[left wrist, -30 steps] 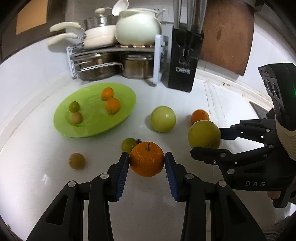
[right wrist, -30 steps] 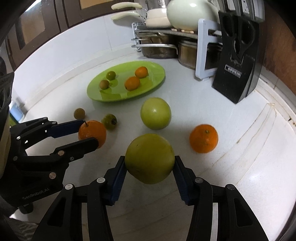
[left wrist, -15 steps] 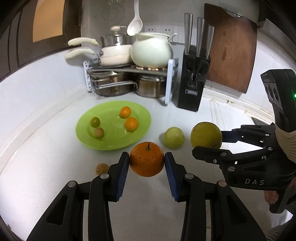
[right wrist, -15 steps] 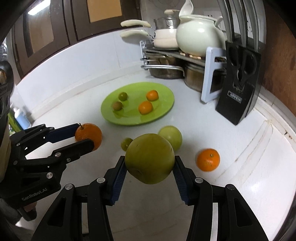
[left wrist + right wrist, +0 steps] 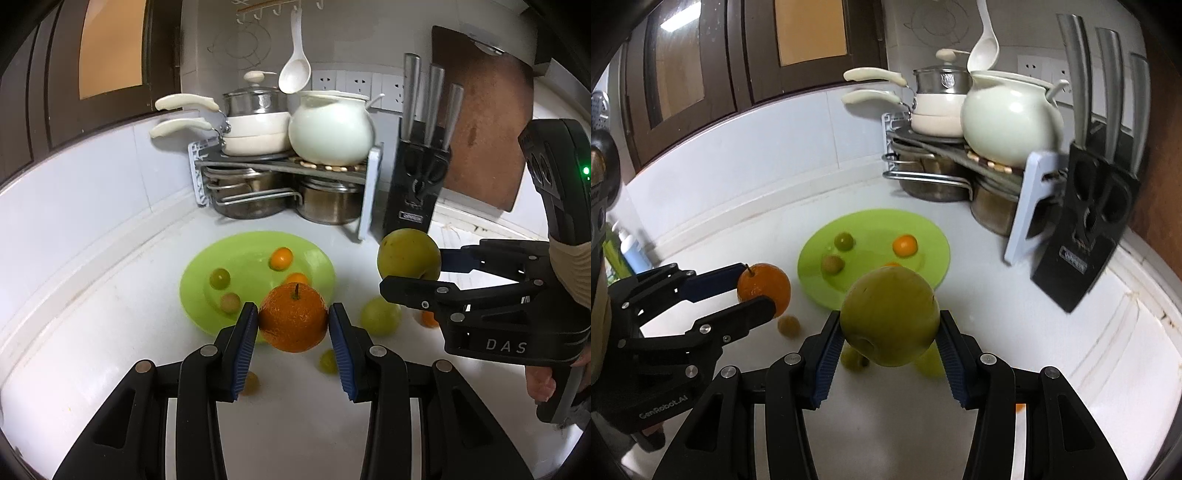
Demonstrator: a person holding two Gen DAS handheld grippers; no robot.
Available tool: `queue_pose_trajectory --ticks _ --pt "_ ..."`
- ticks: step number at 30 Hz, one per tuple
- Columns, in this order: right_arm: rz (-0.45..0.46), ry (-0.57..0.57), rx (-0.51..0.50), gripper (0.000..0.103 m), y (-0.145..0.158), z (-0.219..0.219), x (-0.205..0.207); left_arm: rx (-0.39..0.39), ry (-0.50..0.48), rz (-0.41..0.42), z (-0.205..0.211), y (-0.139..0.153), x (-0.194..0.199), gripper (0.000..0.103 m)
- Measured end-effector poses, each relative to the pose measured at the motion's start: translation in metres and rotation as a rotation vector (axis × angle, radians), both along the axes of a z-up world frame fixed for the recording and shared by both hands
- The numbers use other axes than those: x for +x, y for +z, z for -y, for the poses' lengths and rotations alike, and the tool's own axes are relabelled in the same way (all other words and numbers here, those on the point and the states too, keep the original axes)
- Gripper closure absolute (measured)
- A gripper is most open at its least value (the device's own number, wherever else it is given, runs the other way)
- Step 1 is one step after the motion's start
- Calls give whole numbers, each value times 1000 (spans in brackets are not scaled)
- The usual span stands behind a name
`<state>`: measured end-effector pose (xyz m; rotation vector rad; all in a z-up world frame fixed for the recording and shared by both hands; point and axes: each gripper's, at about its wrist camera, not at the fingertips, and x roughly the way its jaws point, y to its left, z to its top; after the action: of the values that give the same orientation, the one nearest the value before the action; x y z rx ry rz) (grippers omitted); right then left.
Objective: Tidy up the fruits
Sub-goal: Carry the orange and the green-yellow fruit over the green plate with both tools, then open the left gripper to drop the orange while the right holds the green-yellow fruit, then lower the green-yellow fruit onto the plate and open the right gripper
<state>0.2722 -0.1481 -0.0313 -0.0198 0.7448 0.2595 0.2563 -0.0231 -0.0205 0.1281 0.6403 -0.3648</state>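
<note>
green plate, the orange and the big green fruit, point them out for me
green plate [image 5: 199, 280], left wrist view, bare left part of the plate
orange [image 5: 293, 322], left wrist view, middle of its peel
big green fruit [image 5: 889, 316], right wrist view, middle of its skin

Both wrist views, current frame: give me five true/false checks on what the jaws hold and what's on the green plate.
1. The left gripper is shut on the orange. True.
2. The right gripper has empty, open jaws. False: they clamp the large yellow-green fruit.
3. The green plate is empty. False: several small fruits lie on it, among them a small orange fruit and a small green fruit.
4. Both held fruits are up off the counter. True.
5. The knife block lies flat on the counter. False: it stands upright beside the pot rack.
</note>
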Motion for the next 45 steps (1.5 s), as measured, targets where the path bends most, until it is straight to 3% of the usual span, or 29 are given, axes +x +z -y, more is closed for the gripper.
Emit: queue_pose_trajectory --ticks 11,12,13,14,18,20,24,35,38,45 --pt "17 40 -18 52 22 -13 50 21 19 43 -12 18 41 65" --pt "16 43 -18 52 23 -14 55 23 20 45 -12 19 45 67" --pt "15 47 -20 52 24 -15 59 24 19 46 -13 20 49 80" --pt "13 48 -22 52 25 -15 65 29 20 47 -13 20 53 86" --pt "-7 53 -33 52 22 -21 84 24 28 0 -20 9 82 89" --pt "-25 53 -34 52 16 -24 92 -36 31 -60 -33 -6 98 90" --pt "-44 43 -69 52 1 -36 102 -14 68 -104 -50 -28 119 90" --pt "-101 4 -36 52 -20 -52 104 -62 188 -64 -70 -46 120 90" --pt "-110 -9 -30 52 -22 -50 104 -43 217 -45 -71 -46 117 90" --pt "-116 -1 -31 52 -26 -51 108 -68 219 -50 -74 -46 117 90"
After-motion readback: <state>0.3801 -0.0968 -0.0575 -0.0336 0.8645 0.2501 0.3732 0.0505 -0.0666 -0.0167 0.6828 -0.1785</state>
